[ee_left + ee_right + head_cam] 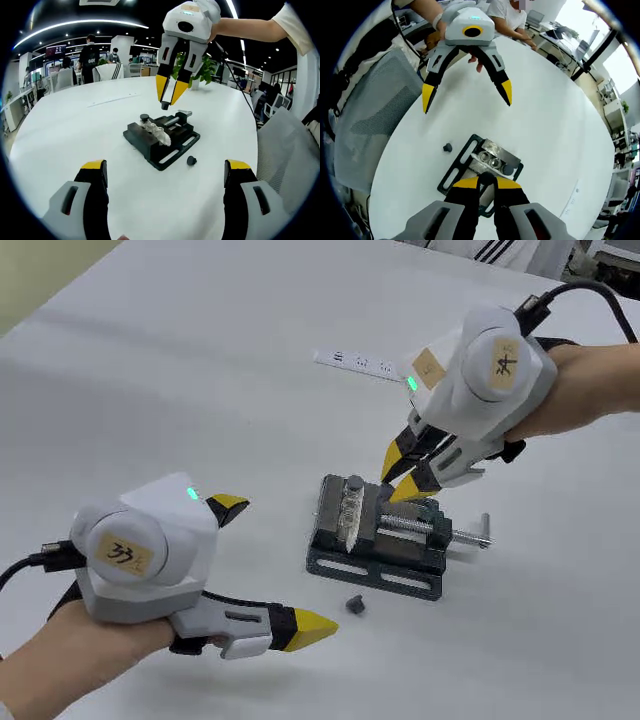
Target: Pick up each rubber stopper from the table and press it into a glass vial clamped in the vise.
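left gripper (278, 565), lower left of the head view, jaws wide apart over the white table (200, 390). right gripper (397, 482), upper right, jaws pinched on a dark stopper (164, 105) above the vise (372, 558) at centre, which clamps a glass vial (350, 518). a loose stopper (355, 605) lies just below the vise.

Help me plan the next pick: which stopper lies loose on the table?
The lone stopper beside the vise base; the far stopper caps a clamped vial.
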Tool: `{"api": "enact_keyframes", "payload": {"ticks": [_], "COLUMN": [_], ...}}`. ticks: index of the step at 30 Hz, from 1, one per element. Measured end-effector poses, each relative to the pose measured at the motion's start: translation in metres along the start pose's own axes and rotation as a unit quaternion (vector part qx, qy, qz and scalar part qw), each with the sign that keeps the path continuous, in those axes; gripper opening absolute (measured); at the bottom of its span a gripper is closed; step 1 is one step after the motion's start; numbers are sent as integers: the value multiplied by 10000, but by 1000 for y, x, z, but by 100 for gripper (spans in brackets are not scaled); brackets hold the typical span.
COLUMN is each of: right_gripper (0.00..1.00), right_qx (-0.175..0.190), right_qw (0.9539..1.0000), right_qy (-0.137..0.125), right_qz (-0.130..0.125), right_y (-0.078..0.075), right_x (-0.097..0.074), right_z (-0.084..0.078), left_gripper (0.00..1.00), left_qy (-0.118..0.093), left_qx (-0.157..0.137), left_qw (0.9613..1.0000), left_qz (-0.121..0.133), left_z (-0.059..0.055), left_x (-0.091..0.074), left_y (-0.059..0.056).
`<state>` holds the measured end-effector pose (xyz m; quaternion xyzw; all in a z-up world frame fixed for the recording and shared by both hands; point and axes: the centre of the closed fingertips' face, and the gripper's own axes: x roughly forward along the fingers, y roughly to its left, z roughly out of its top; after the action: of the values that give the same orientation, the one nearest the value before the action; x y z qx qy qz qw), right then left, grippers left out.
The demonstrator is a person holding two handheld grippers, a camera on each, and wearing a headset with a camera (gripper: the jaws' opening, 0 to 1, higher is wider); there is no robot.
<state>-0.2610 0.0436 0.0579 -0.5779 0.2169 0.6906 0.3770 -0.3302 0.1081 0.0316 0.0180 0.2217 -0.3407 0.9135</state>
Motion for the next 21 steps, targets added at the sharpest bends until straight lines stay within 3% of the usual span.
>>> {"api": "enact_keyframes", "payload": {"ticks": [4,21], "right_gripper": [5,5], "right_qx": [-269,-404], "right_qw": [9996,9990], "right_qy": [119,2], "right_qz": [24,193], "right_y": [-5,-12], "right_x": [8,26], "right_z": [-1,7], "left_gripper": [97,95], "left_qy": [11,37], "left_qx": [-34,-153], "left_qw": [10000,9999], "left_qz": [15,26], "left_z": [-1,-7], "left_x": [0,0], "left_y": [2,5]}}
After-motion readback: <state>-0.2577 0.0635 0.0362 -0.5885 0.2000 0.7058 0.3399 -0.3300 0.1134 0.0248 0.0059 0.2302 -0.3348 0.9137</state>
